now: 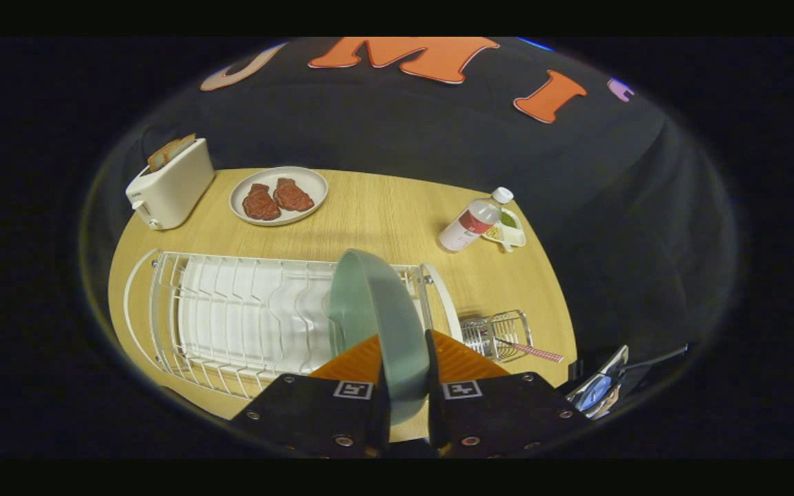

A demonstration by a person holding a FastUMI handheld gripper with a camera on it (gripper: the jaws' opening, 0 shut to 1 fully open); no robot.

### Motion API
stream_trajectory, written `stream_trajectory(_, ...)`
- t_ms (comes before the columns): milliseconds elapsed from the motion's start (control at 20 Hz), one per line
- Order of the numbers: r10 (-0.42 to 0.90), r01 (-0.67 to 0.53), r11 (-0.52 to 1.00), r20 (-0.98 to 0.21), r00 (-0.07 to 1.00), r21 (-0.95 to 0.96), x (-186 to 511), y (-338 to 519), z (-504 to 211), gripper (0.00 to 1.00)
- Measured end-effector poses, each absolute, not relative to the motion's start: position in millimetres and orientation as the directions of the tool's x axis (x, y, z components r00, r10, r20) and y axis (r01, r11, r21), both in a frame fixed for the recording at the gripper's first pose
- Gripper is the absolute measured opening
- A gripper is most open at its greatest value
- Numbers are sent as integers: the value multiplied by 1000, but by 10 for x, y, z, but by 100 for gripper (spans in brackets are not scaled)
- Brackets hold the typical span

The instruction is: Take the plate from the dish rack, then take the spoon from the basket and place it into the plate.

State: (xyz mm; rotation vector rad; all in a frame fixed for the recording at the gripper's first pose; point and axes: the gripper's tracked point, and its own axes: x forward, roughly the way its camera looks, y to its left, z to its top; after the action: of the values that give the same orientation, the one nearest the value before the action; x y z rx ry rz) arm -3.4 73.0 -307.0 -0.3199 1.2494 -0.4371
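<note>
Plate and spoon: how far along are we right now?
Done: the gripper is shut on the green plate, held on edge between its fingers.
In hand: the plate sits above the right end of the dish rack, not yet set on the table.
Left: putting the plate down, then fetching the spoon, which lies in the wire basket right of the rack.

Tongs (407,375) closed, both fingers pinching plate (376,310) rim.

My fingers (407,358) clamp the plate (376,324) on edge above the dish rack (231,317); the spoon (531,351) lies in the basket (500,334) beside the rack.
</note>
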Motion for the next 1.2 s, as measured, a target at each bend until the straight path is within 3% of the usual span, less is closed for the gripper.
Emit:
stream_trajectory(200,-521,131,852,-799,298,-507,6,737,-2863,22)
stream_trajectory(500,-425,205,903,-855,299,-377,-257,765,-2631,22)
stream_trajectory(750,-307,269,935,-904,298,-229,-648,681,-2559,22)
stream_trajectory(1200,-75,274,962,-954,292,9,-1265,510,-2643,22)
